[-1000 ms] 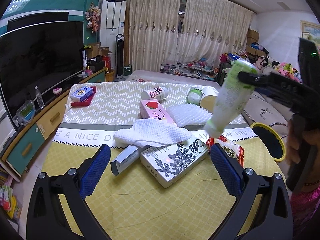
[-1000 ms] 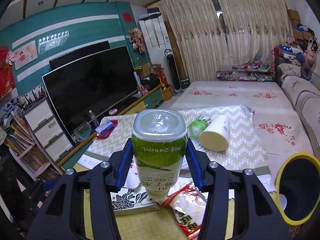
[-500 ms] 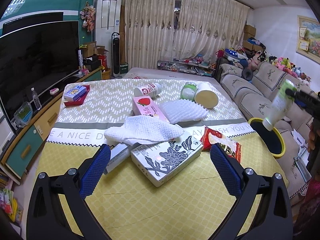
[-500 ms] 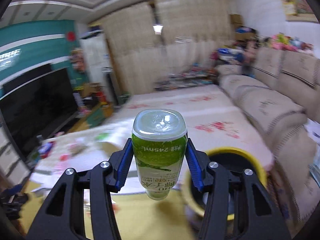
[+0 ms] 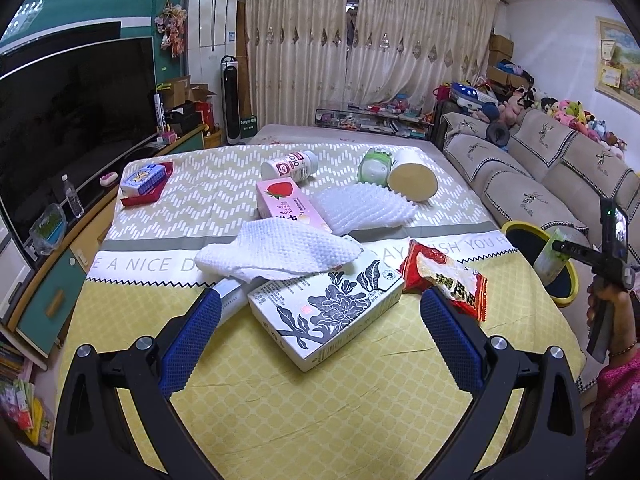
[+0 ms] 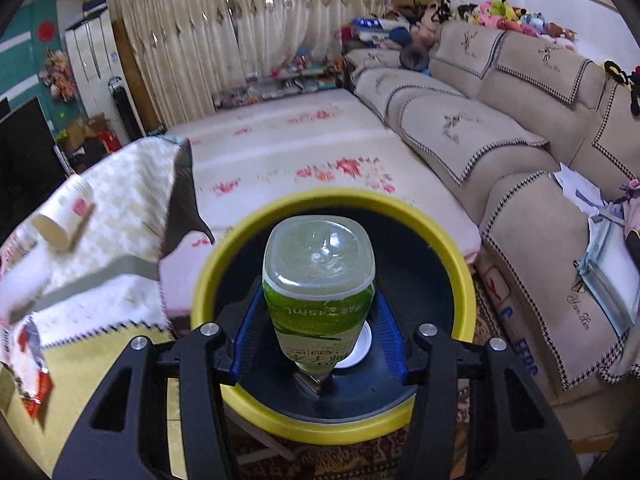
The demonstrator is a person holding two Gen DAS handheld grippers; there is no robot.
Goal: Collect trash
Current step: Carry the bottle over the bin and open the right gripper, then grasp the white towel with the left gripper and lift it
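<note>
My right gripper (image 6: 318, 292) holds a green drink bottle (image 6: 320, 280) cap-down over the mouth of the yellow-rimmed black bin (image 6: 332, 196). Its jaws are opening while the blue pads still touch the bottle's sides. The left wrist view shows the same bottle (image 5: 552, 256) at the far right, above the bin (image 5: 516, 226). My left gripper (image 5: 320, 304) hovers open over the yellow tablecloth, with nothing held. Just beyond its fingers lie a flower-print box (image 5: 324, 312) and a red snack packet (image 5: 444, 280).
On the table lie two white foam nets (image 5: 280, 252), a pink strawberry carton (image 5: 280, 200), a white bottle (image 5: 290, 166), a green bottle (image 5: 374, 164), a paper cup (image 5: 412, 178) and a tissue pack (image 5: 144, 180). A sofa (image 6: 520, 152) flanks the bin. A person's hand (image 5: 608, 300) grips the right tool.
The right gripper has swung the green bottle from over the table to the right and down, so it now hangs over the bin. The left gripper has barely shifted.
</note>
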